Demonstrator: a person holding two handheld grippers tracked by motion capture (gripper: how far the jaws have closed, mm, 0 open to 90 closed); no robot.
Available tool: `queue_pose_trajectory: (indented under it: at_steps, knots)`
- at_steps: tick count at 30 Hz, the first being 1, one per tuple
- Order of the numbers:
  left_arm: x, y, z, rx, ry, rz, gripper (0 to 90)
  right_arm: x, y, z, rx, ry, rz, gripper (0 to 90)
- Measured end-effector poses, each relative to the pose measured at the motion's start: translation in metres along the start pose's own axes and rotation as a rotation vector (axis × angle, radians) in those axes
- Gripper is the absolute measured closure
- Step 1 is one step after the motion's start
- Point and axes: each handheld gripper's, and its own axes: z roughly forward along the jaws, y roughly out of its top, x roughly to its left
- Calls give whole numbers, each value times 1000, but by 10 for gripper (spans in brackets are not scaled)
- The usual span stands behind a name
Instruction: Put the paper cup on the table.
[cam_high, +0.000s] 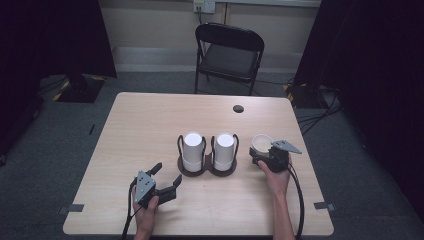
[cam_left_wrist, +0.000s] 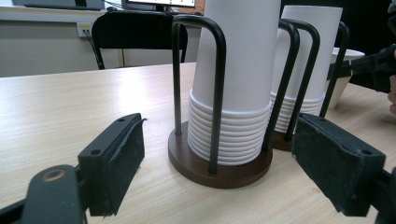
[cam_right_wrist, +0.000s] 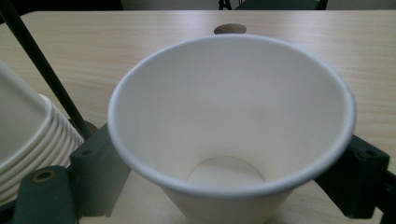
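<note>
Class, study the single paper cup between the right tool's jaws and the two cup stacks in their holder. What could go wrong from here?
1. The paper cup stands upright between the right tool, whose jaws look wide apart. If the tool pulls away crookedly, a jaw could tip the light cup.
2. The cup sits close to the right cup stack and the holder, so a sideways move might knock them.
3. The left tool, open beside the left cup stack, could nudge its post.
</note>
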Motion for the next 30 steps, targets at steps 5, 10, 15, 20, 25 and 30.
queue_pose_trajectory:
  at_steps: [5,10,15,20,25,30]
  knots:
    - [0,0,0,0,0,-3,168,1,-1,-3,10,-2,17,136]
    - [0,0,0,0,0,-3,168,1,-5,-7,4,-9,37,136]
    - [0,0,0,-1,2,-1,168,3,-9,-12,9,-43,43,135]
    - [0,0,0,-2,2,-1,168,6,-11,-20,-15,-39,48,139]
    - [0,0,0,-2,4,-1,168,8,-17,-30,-24,-33,66,138]
    - [0,0,0,-2,7,-1,168,12,-23,-40,-38,-37,75,139]
